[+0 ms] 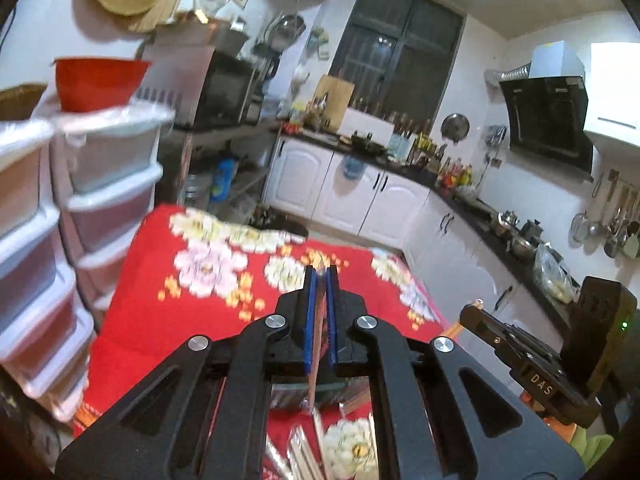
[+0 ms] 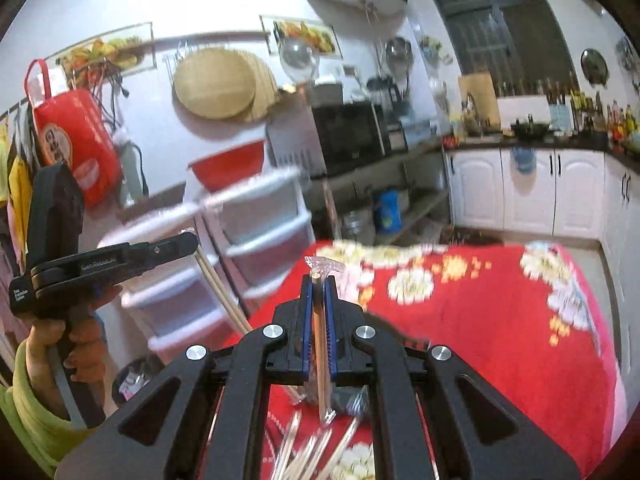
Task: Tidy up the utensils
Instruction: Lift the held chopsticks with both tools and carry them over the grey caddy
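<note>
Clamping plastic-wrapped chopsticks (image 2: 319, 332), right hand-held gripper (image 2: 319, 280), left hand-held gripper (image 1: 321, 276) pinching thin sticks (image 1: 319, 344) (blurred), floral red cloth (image 2: 480, 320).

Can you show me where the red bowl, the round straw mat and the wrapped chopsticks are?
red bowl (image 1: 98, 84), left wrist view, its front wall.
round straw mat (image 2: 214, 82), right wrist view, its middle.
wrapped chopsticks (image 2: 320, 344), right wrist view, shaft between the pads.

- "DAS" reads in pale letters on the right gripper (image 1: 536, 364), off to the left gripper's right.
- "GenRobotics" runs along the left gripper (image 2: 120, 258), left of the right one; smaller print beside it is illegible.
</note>
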Motion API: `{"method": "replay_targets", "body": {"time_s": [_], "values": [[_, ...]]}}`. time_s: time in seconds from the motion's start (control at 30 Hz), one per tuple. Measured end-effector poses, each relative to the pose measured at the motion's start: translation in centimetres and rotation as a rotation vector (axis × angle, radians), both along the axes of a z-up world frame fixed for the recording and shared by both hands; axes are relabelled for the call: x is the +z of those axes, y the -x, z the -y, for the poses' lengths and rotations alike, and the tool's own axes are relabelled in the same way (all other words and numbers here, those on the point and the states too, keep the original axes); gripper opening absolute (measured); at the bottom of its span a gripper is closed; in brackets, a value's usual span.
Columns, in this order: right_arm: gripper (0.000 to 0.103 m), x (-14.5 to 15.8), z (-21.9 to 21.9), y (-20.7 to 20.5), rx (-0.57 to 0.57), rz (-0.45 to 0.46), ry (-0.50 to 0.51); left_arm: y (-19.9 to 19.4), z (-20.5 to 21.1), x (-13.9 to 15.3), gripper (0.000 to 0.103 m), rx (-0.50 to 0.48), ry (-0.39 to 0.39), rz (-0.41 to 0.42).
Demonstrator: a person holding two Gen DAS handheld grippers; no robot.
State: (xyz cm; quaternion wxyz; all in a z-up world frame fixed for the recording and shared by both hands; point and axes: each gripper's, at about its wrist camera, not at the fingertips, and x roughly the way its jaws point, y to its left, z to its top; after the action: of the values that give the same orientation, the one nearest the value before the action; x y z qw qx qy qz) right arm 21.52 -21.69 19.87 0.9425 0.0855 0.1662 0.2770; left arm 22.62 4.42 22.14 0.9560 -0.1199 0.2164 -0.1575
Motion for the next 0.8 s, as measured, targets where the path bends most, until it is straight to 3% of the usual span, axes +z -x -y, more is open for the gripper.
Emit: {"method": "replay_targets", "body": {"time_s": [0.17,0.33,0.8], "values": [[0.006,1.9,0.9,-1.2,-0.043,0.055,-0.010,-1.1,0.8,2.1,0.001,0.014,-0.015,0.058],[0.006,2.1,1.6,-2.9,-0.078,0.062,-0.003,-2.6,1.3,1.9,0.001,0.036,-0.033,0.066],[0.006,-3.1,0.7,-7.2,-0.117,-0.010,0.061,-6.6,1.5,-4.2,0.001,0.057,-0.042,-0.026]]}}
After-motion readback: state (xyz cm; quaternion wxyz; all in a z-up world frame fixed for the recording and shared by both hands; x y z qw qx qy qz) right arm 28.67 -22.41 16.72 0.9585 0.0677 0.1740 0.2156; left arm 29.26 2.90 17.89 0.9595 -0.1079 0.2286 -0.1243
